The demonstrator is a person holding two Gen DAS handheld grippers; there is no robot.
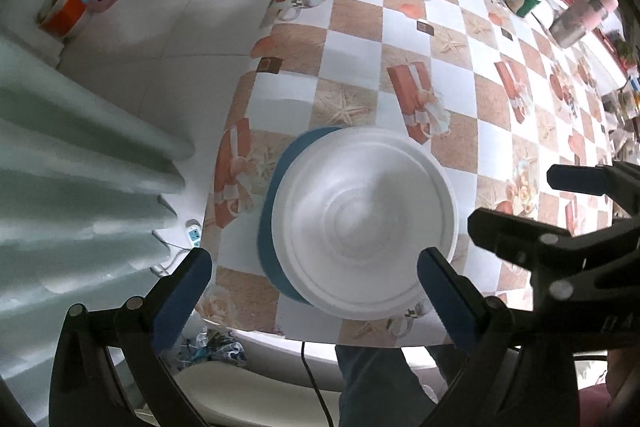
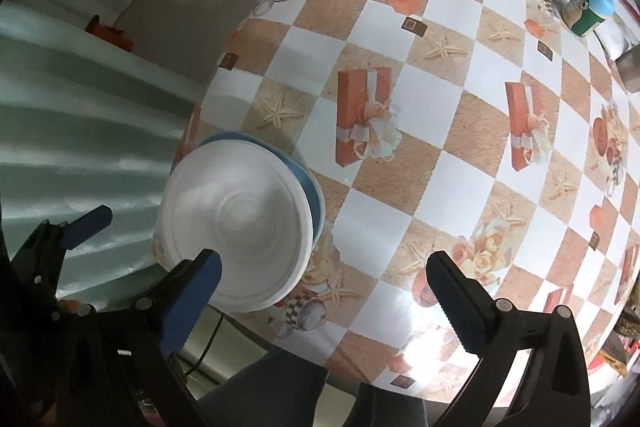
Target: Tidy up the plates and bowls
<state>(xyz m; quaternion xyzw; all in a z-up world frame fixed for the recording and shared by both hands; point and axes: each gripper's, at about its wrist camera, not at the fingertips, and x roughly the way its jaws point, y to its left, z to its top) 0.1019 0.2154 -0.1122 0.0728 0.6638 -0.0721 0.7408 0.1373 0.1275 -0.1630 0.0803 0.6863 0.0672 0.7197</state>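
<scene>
We see the white bowl (image 1: 364,223) stacked on what is probably a blue plate (image 1: 269,227) at lower centre of the left view, between the left gripper (image 1: 316,281)'s spread fingers, untouched; only the right view shows the right gripper (image 2: 324,281), jaws apart and empty, with the stack at lower left.

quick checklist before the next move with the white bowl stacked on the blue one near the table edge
1. Left gripper open and empty: ok, nothing sits between its fingers.
2. Right gripper open and empty: ok, it holds nothing.
3. White bowl released and resting upside down on the blue bowl: ok, neither gripper touches it.
4. Stack centred: not ok, the blue rim shows on one side only, so the white bowl sits off-centre.
5. Stack fully on the table: ok, though it stands near the edge.
6. More plates or bowls left to sort: cannot tell, none show elsewhere on the table, but the far edge is cluttered and blurred.
</scene>
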